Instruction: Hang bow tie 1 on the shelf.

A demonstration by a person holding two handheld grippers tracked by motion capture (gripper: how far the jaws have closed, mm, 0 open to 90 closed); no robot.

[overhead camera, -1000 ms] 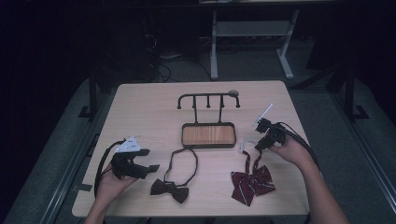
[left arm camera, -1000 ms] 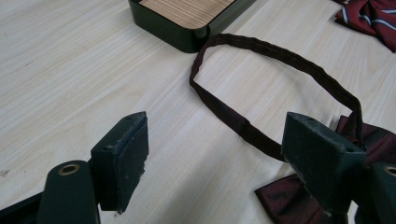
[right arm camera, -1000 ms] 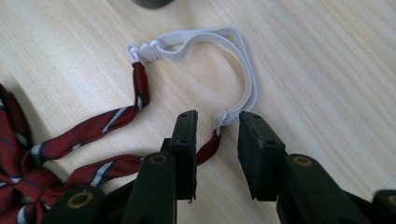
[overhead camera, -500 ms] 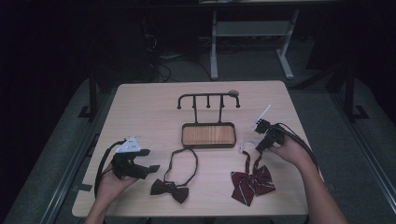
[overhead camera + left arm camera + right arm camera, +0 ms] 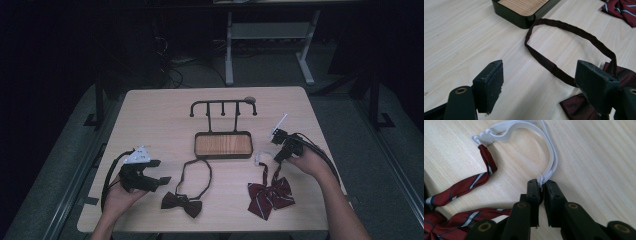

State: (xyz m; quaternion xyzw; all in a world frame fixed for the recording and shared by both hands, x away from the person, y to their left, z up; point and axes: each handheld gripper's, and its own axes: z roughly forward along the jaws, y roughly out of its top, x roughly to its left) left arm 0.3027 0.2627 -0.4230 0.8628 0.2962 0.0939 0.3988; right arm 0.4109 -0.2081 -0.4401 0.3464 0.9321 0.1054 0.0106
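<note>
Right gripper view: right gripper (image 5: 541, 185) just closed, jaws pinched on white elastic band (image 5: 550, 162) of striped red bow tie (image 5: 461, 186); band loops away from the tips, flat on light wood table (image 5: 599, 170). High view: same gripper (image 5: 276, 155) at table's right side, tie's bow (image 5: 270, 194) lying just nearer the person, elastic barely visible there, probably between tips. Left gripper (image 5: 162, 181) resting at table's left, held in left hand (image 5: 120, 197). Left gripper view: jaws wide apart, pads (image 5: 489, 82) touching nothing, dark maroon bow tie (image 5: 584, 105) lying beside the right-hand pad, its neck strap (image 5: 564, 50) looped on the table between and beyond the jaws. High view: dark bow tie (image 5: 182, 204) near front edge, centre-left, well apart from the striped one. Black hook stand with wooden tray base (image 5: 223, 145) at table centre, hooks bare.
</note>
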